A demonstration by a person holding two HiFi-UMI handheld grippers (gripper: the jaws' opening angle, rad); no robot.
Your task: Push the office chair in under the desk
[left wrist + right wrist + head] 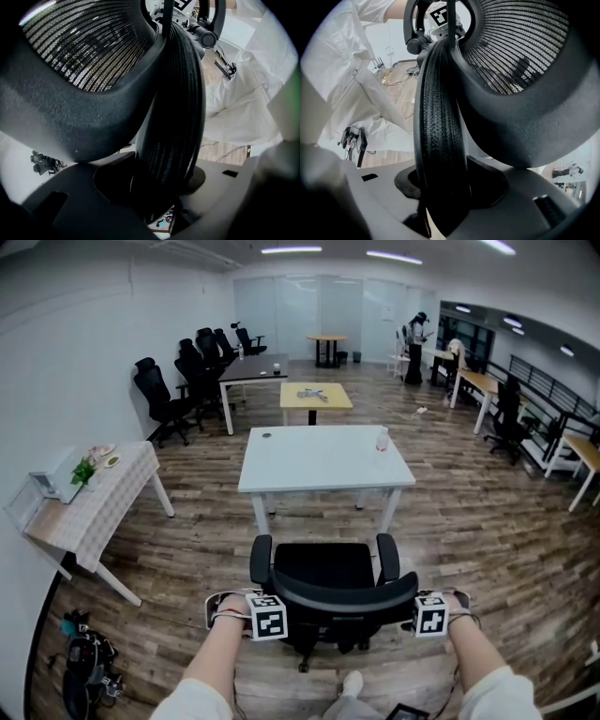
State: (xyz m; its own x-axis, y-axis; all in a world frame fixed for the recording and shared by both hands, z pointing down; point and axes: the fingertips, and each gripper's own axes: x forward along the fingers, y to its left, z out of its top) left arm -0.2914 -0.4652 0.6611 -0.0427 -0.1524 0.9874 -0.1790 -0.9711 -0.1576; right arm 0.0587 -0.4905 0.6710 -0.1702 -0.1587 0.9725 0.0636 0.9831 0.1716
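A black mesh office chair [323, 566] stands on the wood floor just short of the white desk [309, 465], its seat facing the desk's near edge. My left gripper [279, 610] is shut on the left end of the curved backrest [342, 601]. My right gripper [414, 610] is shut on its right end. In the left gripper view the ribbed backrest rim [171, 117] runs down between the jaws of that gripper [161, 192]. The right gripper view shows the same rim [438, 122] pinched in the right gripper [440, 187].
A small clear cup [382, 440] stands on the desk's right side. At the left is a cloth-covered table [98, 507], with bags [82, 667] on the floor near it. Farther back are a wooden table [316, 397], black chairs [159, 399], more desks and a person [414, 348].
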